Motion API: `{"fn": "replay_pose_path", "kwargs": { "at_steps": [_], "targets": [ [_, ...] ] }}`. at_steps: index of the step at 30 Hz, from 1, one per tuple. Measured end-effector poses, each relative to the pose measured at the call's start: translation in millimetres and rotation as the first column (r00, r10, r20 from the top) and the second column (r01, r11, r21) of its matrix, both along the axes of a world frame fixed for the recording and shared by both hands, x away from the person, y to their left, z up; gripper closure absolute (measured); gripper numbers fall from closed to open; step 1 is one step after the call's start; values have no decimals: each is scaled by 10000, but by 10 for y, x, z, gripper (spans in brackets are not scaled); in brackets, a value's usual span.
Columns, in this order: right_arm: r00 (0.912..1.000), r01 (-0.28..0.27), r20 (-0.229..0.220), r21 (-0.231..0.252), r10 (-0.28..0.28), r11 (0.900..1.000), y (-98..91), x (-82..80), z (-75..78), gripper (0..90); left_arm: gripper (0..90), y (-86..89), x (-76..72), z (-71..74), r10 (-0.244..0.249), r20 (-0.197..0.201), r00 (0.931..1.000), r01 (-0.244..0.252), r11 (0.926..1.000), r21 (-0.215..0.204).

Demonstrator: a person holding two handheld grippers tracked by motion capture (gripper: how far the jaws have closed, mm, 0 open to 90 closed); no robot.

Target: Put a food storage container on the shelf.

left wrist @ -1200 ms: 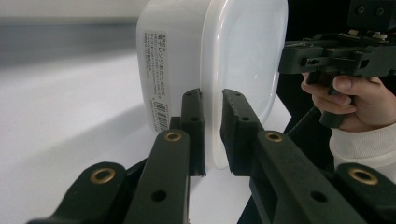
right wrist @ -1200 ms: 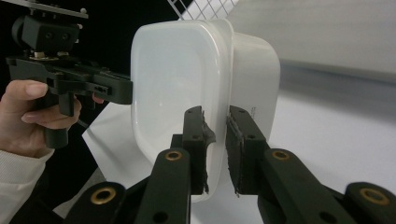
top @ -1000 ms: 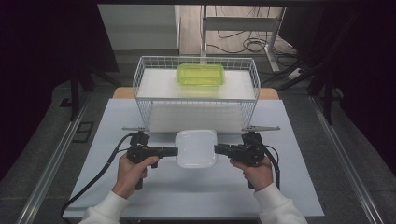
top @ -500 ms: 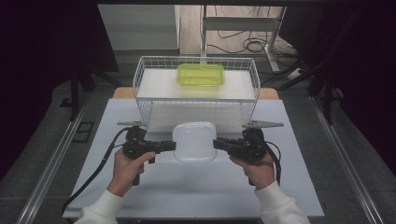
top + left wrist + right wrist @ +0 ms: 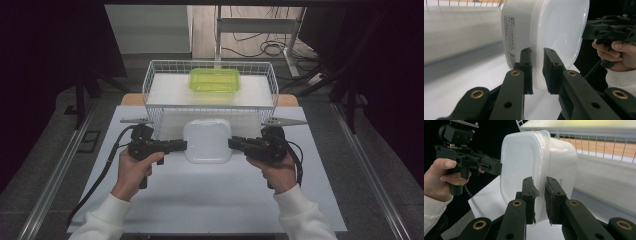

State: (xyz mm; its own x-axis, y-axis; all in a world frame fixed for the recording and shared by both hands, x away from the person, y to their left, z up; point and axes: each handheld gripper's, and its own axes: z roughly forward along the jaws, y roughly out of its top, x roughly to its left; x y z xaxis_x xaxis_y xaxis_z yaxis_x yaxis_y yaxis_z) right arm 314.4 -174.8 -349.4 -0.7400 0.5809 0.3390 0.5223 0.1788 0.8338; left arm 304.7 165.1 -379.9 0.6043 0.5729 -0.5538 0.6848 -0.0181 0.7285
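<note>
obj: white translucent plastic container [image 5: 207, 140], lidded, rounded-square | label: printed sticker on one side wall | state: gripped by rim on both opposite sides, lifted off table | pose: level, lid up | loc: just before wire basket's front wall

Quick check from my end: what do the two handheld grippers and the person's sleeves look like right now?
Both are black, pistol-style units. The left gripper and right gripper each have two flat black jaws on arms with brass-coloured rivets, a grey three-cornered plate on top and a black cable trailing back. Both sleeves are white with ribbed cuffs.
</note>
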Motion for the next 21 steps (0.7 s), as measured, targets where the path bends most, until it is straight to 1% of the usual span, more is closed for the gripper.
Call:
{"fn": "replay_pose_path", "kwargs": {
  "at_steps": [5,7,15,18,21],
  "targets": [
    [9997,-60,241,52,59,10000,3,37,160,777,782,13,42,158,-41,298,9995,42,10000,-22],
    [9994,-93,320,124,89,9999,-2,65,209,777,783,23,64,209,-65,344,9994,68,9999,-87],
    [9991,-115,422,416,98,9991,-12,183,335,777,786,34,161,425,-67,694,9976,67,10000,10],
    [9989,-110,453,475,89,9988,-26,224,385,777,787,28,194,499,-77,772,9970,80,10000,-32],
    [9986,-104,524,542,76,9985,-37,260,424,776,788,23,225,558,-60,859,9963,58,10000,18]
  ]
}}
